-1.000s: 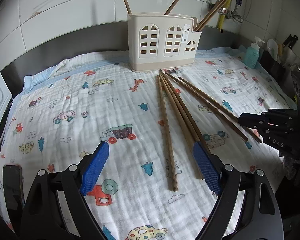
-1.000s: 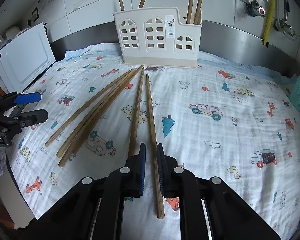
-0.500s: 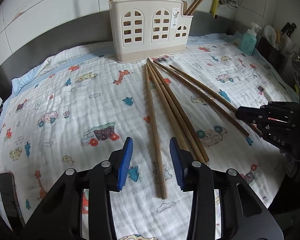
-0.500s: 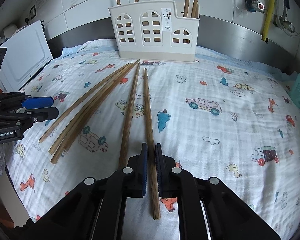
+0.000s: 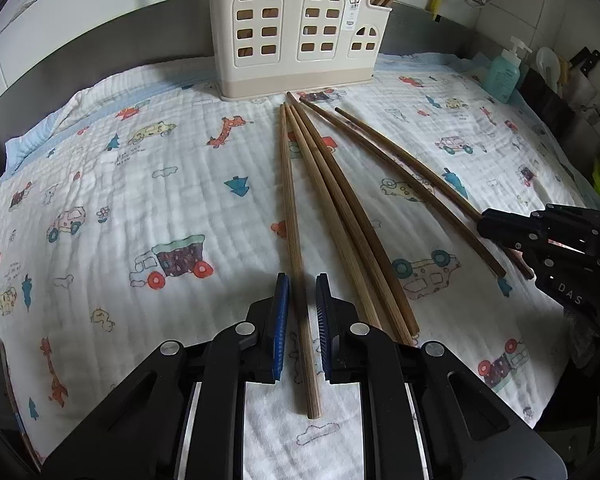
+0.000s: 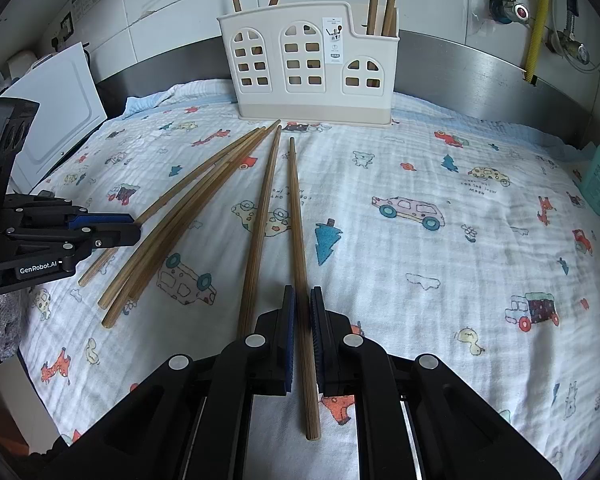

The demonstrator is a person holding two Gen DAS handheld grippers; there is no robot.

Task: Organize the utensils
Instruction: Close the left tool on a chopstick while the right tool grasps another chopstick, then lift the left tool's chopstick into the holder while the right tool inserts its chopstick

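- While closing on leftmost chopstick [image 5: 296, 280], left gripper [image 5: 302, 292] near blunt end — pads not yet pressing.
- Right gripper [image 6: 302, 304] clamped on rightmost chopstick [image 6: 298, 220].
- Likely light, stiff, smooth — prone to pivoting.

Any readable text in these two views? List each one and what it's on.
"GenRobot.AI": on the left tongs body, seen from the right wrist view.
"DAS": on the right tongs body, seen from the left wrist view; cut off, likely part of a longer word.
Sticker on the utensil holder: too small to read.
Print beside cartoons on the cloth: too blurred.
Soap bottle label: unreadable.
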